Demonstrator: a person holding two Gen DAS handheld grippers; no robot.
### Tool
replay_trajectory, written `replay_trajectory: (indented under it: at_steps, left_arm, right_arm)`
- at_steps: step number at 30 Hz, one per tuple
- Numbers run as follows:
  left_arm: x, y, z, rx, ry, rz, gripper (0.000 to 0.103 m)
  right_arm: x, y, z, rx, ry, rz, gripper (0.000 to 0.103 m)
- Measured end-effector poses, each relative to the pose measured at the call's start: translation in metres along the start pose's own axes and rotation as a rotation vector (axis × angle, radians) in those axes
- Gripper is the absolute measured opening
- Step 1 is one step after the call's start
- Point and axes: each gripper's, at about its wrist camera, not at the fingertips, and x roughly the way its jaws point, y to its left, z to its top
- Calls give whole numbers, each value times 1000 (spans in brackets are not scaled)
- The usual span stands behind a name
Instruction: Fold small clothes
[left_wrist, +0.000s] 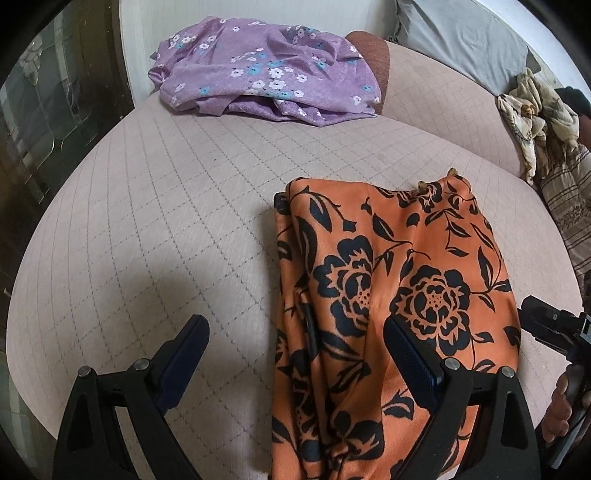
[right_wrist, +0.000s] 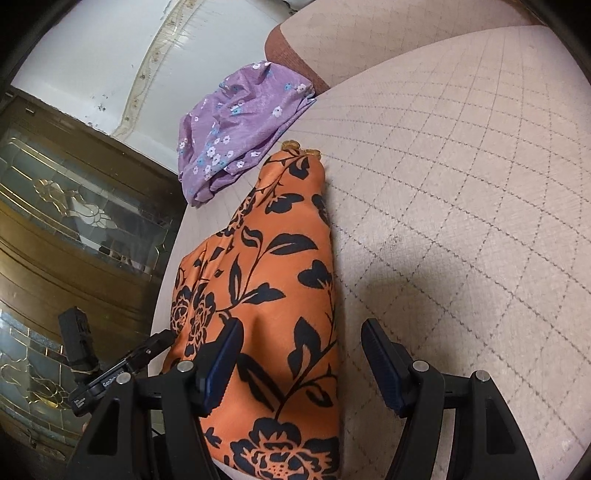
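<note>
On the quilted beige cushion, the orange garment with black flowers lies folded into a long strip, its near end between the two tools. The left gripper stands with its jaws wide apart, one finger over bare cushion and the other over the orange cloth; nothing is pinched. The right gripper likewise stands open, with the cloth's right edge lying between its fingers and no pad pressing on it.

Risks, as judged: the orange fabric looks satin-smooth and glossy, so a shallow bite could slip off, or catch only the top layer and pull the stacked fold apart. If the two tools lift unevenly, the strip could skew and its long edges would no longer line up. The cloth also lies near the cushion's left edge in the right wrist view; a sideways drag could slide it over.

The cushion is matte woven stuff with a stitched diamond grid, likely giving some friction. A purple garment with small white and blue blossoms sits crumpled at the far side, well apart, soft and creased.
</note>
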Motion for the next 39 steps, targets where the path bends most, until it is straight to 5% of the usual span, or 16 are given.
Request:
replay_trajectory:
  at_steps: [26,39]
  left_arm:
    - [44,8,7,-40,80,-120,95]
    - [48,-2,9,-33,79,-125,95]
  right_arm:
    - [53,-6,8,28,81,169,71]
    - [69,17,2,-70,100,134,76]
